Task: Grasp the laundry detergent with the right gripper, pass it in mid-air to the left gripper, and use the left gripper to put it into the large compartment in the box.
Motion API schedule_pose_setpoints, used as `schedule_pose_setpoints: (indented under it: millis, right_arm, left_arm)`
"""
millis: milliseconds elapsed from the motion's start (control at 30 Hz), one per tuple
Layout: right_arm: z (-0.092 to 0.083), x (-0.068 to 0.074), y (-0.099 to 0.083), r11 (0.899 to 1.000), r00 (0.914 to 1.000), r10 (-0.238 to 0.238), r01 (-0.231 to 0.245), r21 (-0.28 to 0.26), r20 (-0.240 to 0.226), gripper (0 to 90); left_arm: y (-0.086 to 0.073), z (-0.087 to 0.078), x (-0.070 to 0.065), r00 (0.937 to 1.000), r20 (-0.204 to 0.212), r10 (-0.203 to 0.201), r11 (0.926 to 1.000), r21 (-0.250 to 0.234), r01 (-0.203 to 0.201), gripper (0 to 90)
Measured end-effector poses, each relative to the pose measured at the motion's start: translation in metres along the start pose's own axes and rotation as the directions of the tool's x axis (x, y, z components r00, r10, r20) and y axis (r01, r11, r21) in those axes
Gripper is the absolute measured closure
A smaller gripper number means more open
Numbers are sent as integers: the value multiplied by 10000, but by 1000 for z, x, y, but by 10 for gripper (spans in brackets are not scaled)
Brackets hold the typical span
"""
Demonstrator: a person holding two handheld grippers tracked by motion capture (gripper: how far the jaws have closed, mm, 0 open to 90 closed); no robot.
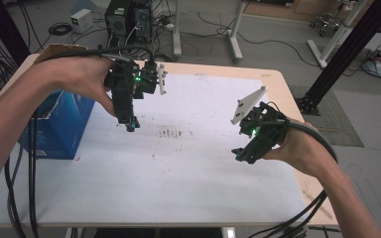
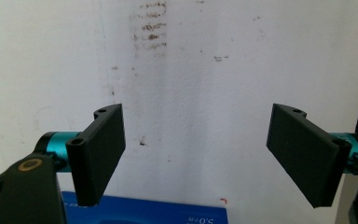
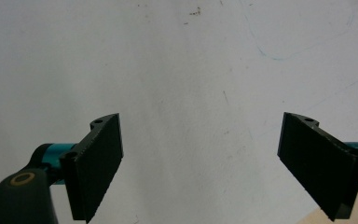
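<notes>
Both claws stand spread with nothing between them: the left gripper [image 2: 196, 154] hangs beside the blue box [image 1: 59, 126] (no contact visible), the right gripper [image 3: 200, 163] over the white table [image 1: 188, 158].

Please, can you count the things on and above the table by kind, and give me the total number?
Blue box: 1
White table sheet: 1
Handheld grippers, both with jaws open and nothing between them: 2, the left gripper and the right gripper
Total: 4
</notes>
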State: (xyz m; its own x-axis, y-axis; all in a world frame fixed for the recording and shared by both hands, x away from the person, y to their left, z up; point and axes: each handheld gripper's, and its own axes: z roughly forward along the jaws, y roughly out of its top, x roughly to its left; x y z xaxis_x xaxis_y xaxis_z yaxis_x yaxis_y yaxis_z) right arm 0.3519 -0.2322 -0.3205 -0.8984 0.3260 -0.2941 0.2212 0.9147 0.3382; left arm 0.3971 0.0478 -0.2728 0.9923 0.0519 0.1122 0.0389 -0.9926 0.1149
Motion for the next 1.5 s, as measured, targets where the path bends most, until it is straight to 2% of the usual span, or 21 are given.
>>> schedule_pose_setpoints:
  millis: [200,400,567,800,867,1500]
  right_arm:
    - [0,1,1,10000,10000,7,-7,83,-36,135]
    - [0,1,3,10000,10000,0,0,98,9,135]
    - [1,2,5,9999,10000,-78,79,111,-28,135]
    - [5,2,7,9999,9999,-104,105,129,-77,135]
    - [6,2,7,9998,9998,-139,141,139,-104,135]
    - [10,1,11,9996,9996,-234,237,149,-174,135]
  left_arm:
    - [1,19,-4,9996,148,-253,9996,122,251,196]
    - [-2,37,-6,9989,147,-438,9979,488,430,196]
    - [-3,46,-9,9981,327,-521,9977,460,506,196]
    - [0,48,-10,9979,358,-548,9980,347,535,196]
    - [1,48,-10,9983,372,-441,9981,450,424,196]
    - [-1,46,-11,9978,369,-559,9978,389,545,196]
